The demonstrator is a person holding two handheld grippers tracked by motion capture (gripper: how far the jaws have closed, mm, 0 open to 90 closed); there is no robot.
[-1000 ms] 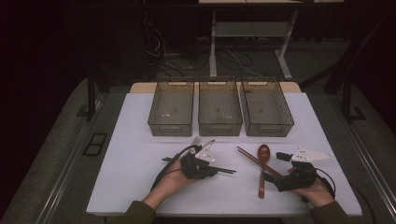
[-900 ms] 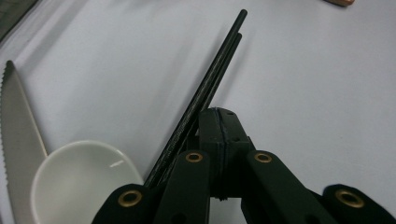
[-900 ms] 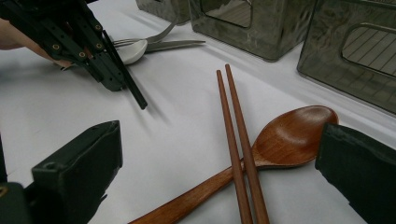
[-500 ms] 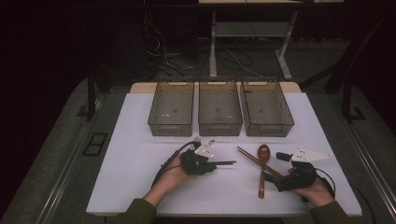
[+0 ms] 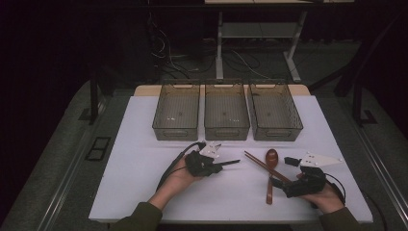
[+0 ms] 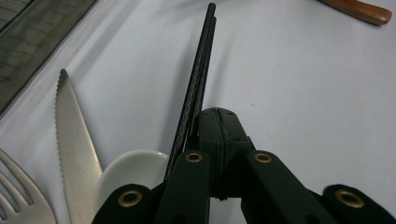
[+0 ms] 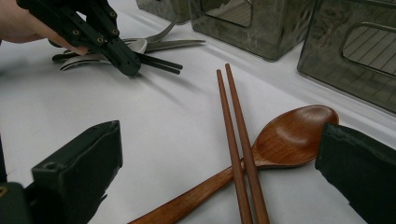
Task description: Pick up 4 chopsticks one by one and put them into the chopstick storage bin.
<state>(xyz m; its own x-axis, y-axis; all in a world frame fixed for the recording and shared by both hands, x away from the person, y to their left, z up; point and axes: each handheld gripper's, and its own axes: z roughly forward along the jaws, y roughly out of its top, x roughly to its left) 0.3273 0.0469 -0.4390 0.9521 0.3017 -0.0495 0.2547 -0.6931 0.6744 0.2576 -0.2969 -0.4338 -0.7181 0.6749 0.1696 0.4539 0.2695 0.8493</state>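
Three smoky translucent plastic bins (image 5: 227, 115) are lined up at the far side of the white table (image 5: 134, 163). At left, a serrated steel knife (image 6: 74, 140), a steel fork (image 6: 18, 191) and a white ceramic spoon (image 6: 130, 172) are seen lying together just beside the left gripper (image 5: 214, 166). That gripper is clenched on a pair of thin black chopsticks (image 6: 196, 88); the pair's long axis runs straight out along the jaws, tips pointed toward the right side of the table in the high view, roughly level and close above the surface. The bins lie ahead and beyond, the middle one judged nearest. Farther right, a pair of reddish wooden chopsticks (image 7: 236, 140) is crossed over the handle of a brown wooden spoon (image 7: 289, 137), long axes slanted. The right gripper (image 7: 219, 177) is held released, jaws wide, just short of them, so the right hand is nearer to those.
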